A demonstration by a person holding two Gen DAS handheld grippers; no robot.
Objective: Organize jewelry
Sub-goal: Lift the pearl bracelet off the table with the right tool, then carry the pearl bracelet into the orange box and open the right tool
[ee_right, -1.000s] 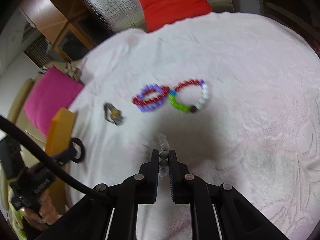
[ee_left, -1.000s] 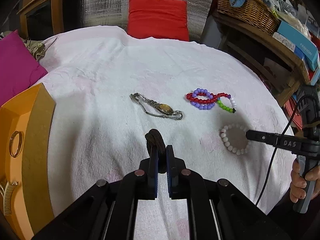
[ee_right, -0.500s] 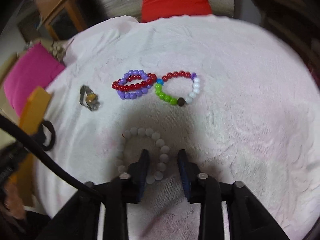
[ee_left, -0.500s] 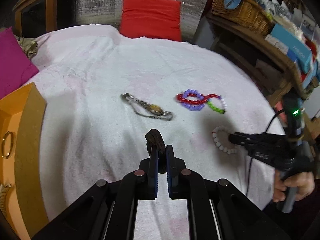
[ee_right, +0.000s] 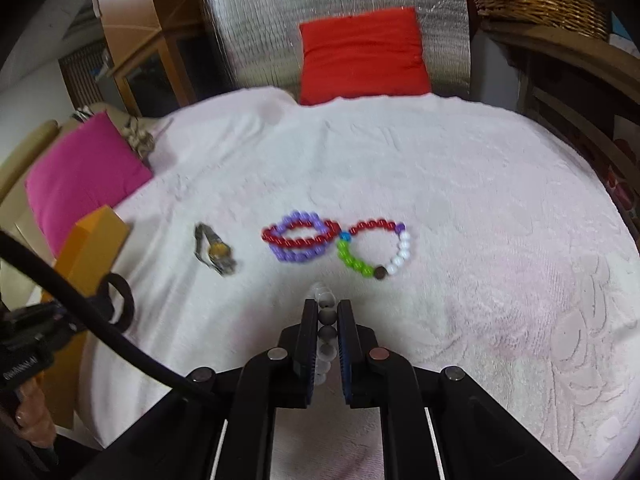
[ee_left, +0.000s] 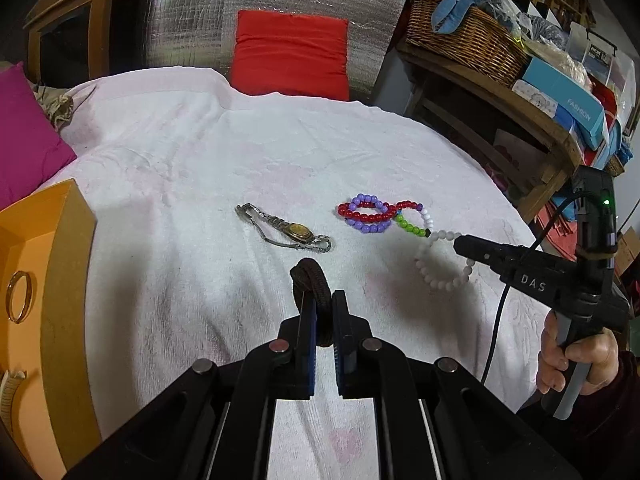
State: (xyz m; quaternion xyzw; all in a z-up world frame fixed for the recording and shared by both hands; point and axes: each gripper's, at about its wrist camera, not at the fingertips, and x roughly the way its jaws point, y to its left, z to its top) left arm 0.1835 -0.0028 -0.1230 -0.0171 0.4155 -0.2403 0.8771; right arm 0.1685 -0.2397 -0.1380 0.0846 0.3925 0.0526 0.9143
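My left gripper (ee_left: 324, 300) is shut on a dark brown hair tie (ee_left: 310, 284), held above the white towel. My right gripper (ee_right: 325, 312) is shut on a white bead bracelet (ee_right: 325, 320); in the left wrist view that bracelet (ee_left: 440, 276) hangs from the right gripper (ee_left: 460, 246) above the towel. A metal wristwatch (ee_left: 286, 232) lies mid-towel. A red and purple bead bracelet (ee_left: 366, 216) and a multicoloured bead bracelet (ee_left: 414, 222) lie beside it. The orange jewelry box (ee_left: 60, 280) at the left holds a gold ring (ee_left: 18, 297).
A white towel (ee_left: 200, 160) covers the round table. A magenta cushion (ee_left: 24, 136) lies at the left, a red cushion (ee_left: 292, 58) at the back. A wooden shelf with a wicker basket (ee_left: 468, 34) and boxes stands at the right.
My right gripper opened over the white bracelet half a second ago, then shut on it and raised it. The left gripper stayed shut on the hair tie, shifting slightly.
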